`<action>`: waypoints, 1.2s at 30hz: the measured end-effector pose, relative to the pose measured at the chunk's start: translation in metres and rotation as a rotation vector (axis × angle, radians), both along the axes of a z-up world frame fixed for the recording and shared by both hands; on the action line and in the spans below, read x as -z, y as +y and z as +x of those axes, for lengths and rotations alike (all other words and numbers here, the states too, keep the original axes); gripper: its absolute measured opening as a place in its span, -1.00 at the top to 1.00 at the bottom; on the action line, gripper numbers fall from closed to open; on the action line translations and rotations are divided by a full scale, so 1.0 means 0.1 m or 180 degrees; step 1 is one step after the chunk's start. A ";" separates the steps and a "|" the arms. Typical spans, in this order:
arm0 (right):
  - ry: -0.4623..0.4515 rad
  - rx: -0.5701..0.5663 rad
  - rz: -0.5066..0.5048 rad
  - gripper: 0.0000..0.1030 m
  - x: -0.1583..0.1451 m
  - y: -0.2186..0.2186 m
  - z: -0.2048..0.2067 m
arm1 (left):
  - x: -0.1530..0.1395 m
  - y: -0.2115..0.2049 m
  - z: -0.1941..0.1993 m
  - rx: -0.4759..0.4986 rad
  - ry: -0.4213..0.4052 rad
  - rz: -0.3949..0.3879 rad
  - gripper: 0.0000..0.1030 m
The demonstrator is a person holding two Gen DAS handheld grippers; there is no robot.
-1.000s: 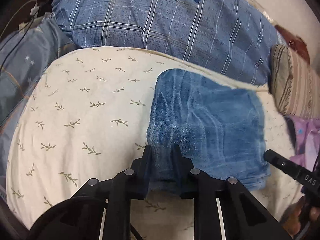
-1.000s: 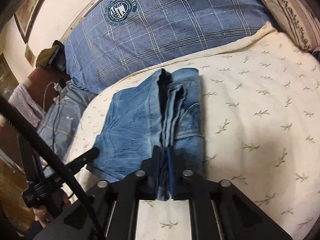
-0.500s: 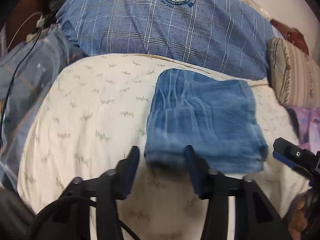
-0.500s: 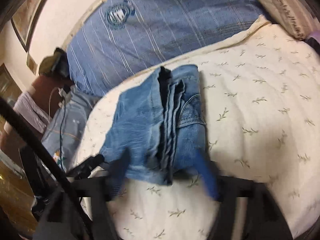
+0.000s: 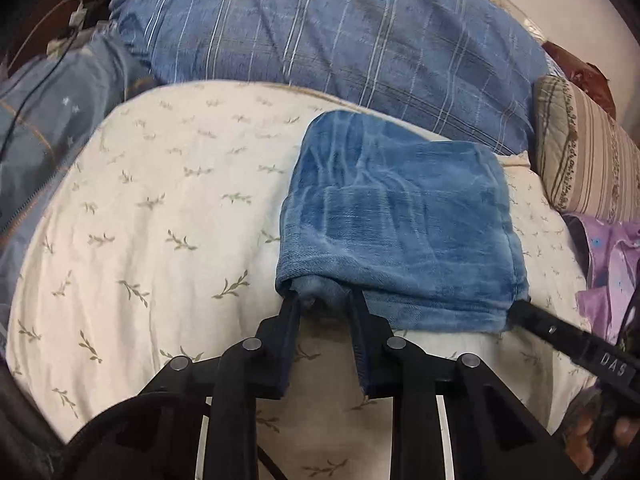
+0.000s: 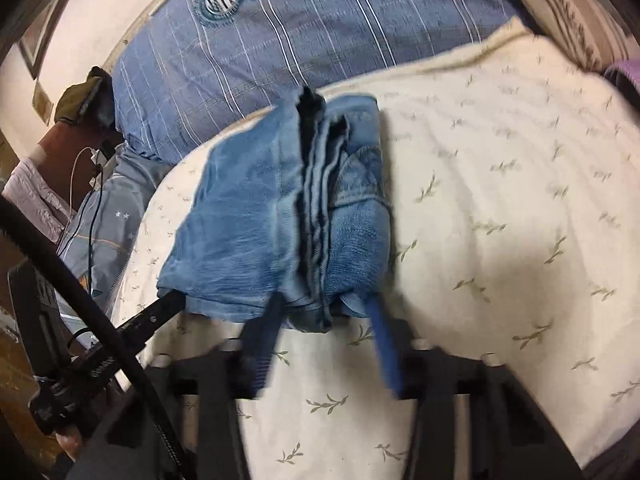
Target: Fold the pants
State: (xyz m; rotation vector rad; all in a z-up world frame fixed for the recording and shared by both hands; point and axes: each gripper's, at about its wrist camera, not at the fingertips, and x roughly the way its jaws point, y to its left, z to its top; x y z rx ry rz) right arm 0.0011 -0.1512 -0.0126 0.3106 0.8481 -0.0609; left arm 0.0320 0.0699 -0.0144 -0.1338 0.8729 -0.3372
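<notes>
The blue jeans [image 5: 400, 216] lie folded into a thick square on the cream leaf-print bedspread [image 5: 160, 216]. My left gripper [image 5: 322, 304] is open, its fingertips either side of the near left corner of the stack. In the right wrist view the jeans [image 6: 280, 216] show their layered edge. My right gripper [image 6: 324, 312] is open, its blue-padded fingers straddling the near end of the stack. The right gripper's finger [image 5: 560, 332] touches the stack's right corner in the left view.
A large blue plaid pillow [image 5: 340, 40] lies behind the jeans. A striped pillow [image 5: 580, 160] and purple cloth [image 5: 612, 256] are at the right. A grey star-print cover [image 5: 44, 128] with cables is at the left.
Both grippers let go of the jeans and opened, drew back a little, then came forward again to the stack's near edge. The jeans stay folded in place.
</notes>
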 end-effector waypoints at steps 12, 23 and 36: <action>0.0042 0.0103 0.0140 -0.30 0.03 -0.04 -0.17 | -0.03 -0.14 -0.20 -0.0036 -0.0178 0.0545 0.00; 0.0263 0.0134 0.0072 -0.37 0.10 0.17 -0.46 | -0.12 -0.16 -0.64 -0.0062 -0.0019 0.0674 -0.07; 0.0154 0.0239 -0.0150 -0.37 -0.25 0.38 -0.78 | -0.62 -0.07 -1.11 -0.0218 -0.0236 0.0772 -0.15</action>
